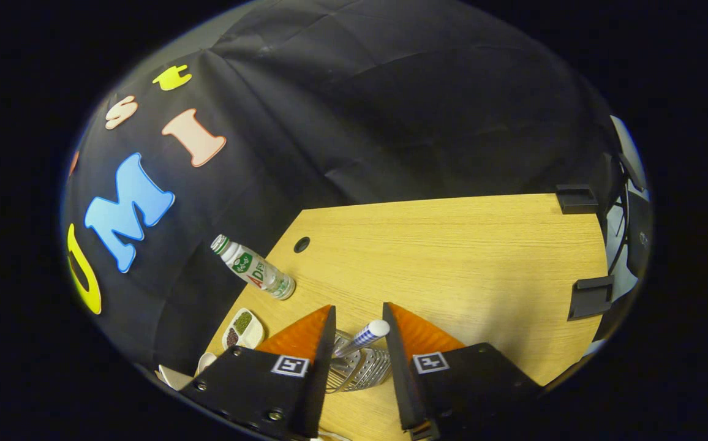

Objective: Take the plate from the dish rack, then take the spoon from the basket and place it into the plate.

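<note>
Through the gripper view I am looking down along my gripper [358, 318], and its two fingers are standing spread apart, pressing on nothing. In the gap between them the perforated metal basket [360, 367] is sitting on the wooden table [452, 257]; the fingers are covering both of its sides, so I am only making out the middle part of its wall and rim. The spoon [363, 337] is leaning out of that basket with its blue-and-white patterned handle pointing up between my fingertips; its bowl is lying hidden down inside the basket. Neither finger is touching the handle as far as I can tell.

Beyond my left finger a small bottle [253, 267] is standing near the table's edge, just ahead of a round hole [301, 244] in the tabletop. Closer to that finger a little white divided dish [242, 329] is holding dark and green bits that I cannot identify. Something white [173, 376] is peeking out beside the gripper's left body, cut off, and I cannot say what it is.
</note>
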`<control>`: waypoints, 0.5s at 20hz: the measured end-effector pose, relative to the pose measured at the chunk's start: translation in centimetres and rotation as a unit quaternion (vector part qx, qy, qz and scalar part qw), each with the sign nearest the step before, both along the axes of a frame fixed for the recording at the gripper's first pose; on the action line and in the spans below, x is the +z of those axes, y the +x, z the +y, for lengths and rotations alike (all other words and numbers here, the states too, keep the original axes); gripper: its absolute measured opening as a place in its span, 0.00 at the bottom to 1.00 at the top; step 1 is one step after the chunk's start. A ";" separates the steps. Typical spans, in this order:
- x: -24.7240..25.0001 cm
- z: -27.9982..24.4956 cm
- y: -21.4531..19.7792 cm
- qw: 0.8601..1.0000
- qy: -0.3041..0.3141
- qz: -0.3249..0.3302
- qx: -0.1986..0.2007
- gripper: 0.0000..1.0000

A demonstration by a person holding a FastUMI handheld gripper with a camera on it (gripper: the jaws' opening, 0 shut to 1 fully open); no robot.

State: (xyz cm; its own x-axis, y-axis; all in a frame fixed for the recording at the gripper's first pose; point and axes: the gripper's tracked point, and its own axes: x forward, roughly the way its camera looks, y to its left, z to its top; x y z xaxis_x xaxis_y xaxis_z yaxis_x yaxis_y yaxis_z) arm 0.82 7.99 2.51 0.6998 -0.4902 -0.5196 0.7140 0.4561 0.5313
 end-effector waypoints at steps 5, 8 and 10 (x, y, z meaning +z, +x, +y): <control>0.1 0.0 0.3 1.000 0.005 -0.010 0.008 0.26; 1.6 0.3 1.1 0.999 -0.007 -0.026 0.018 0.17; 2.1 0.6 1.6 0.999 -0.019 -0.029 0.029 0.17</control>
State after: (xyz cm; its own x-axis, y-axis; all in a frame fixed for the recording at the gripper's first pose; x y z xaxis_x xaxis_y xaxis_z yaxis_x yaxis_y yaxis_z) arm 2.41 8.58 4.63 0.7552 -0.4674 -0.4596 0.6552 0.5161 0.5518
